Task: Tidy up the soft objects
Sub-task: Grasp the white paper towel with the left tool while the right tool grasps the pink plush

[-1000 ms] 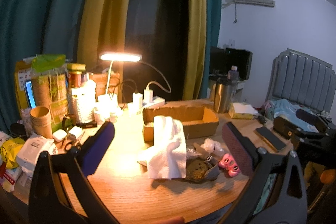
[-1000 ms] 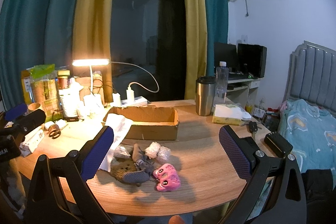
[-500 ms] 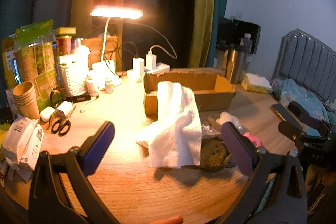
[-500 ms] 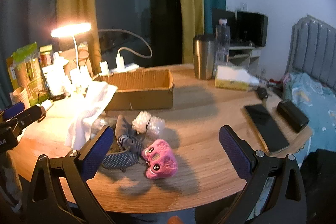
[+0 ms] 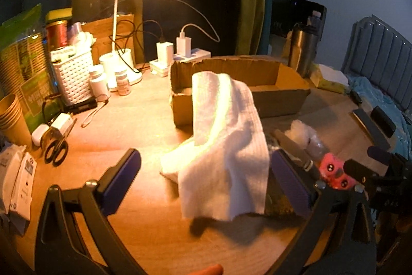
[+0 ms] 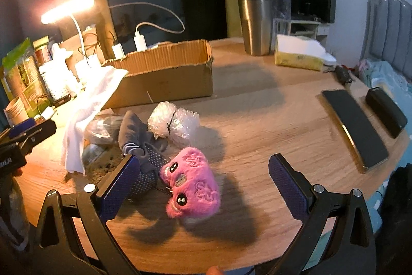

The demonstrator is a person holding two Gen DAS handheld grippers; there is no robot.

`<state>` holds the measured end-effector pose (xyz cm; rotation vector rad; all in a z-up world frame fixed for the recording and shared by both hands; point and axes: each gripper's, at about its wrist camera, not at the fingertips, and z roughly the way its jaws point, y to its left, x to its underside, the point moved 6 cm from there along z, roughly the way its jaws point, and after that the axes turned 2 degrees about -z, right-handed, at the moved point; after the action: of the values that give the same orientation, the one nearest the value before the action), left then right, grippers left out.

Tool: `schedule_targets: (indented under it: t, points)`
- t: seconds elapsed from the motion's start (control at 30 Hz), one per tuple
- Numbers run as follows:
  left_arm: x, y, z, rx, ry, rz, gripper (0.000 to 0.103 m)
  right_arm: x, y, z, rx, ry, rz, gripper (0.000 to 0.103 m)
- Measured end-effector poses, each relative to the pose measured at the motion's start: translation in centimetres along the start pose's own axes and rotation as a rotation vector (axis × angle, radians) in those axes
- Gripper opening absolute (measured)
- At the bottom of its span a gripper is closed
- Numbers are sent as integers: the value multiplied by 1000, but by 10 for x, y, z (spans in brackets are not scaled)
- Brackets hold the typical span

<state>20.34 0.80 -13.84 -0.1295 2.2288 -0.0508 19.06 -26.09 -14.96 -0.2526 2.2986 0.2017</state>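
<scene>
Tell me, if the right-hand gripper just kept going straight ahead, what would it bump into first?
Most likely the pink plush toy, lying between the open right gripper's fingers. Depth is hard to judge.

The counter (image 6: 257,120) is matt wood with visible grain, and the box (image 6: 164,79) on it is rough corrugated cardboard with torn edges. A white cloth (image 5: 226,146) shows a fine waffle weave, the pink plush toy (image 6: 191,182) is fuzzy, and the tumbler (image 6: 255,26) is brushed metal.

White towel (image 5: 226,146); pink plush (image 6: 191,182); navy, white-dotted sock (image 6: 148,172); brown cardboard box (image 6: 167,79); wood-grain surface (image 6: 270,120).
</scene>
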Motion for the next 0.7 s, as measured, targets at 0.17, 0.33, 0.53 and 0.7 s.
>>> schedule_targets:
  t: [0.17,0.33,0.53,0.7]
  points:
    - [-7,0,26,-12,35,8,94,3,-4,18,-29,48,8,102]
    - [-8,0,45,-2,75,6,73,7,-4,30,-47,85,-5,99]
    - [-3,-1,55,41,120,7,50,9,0,39,-45,115,-38,76]
    - [-4,-7,50,87,117,24,30,12,7,43,-59,134,-73,44]
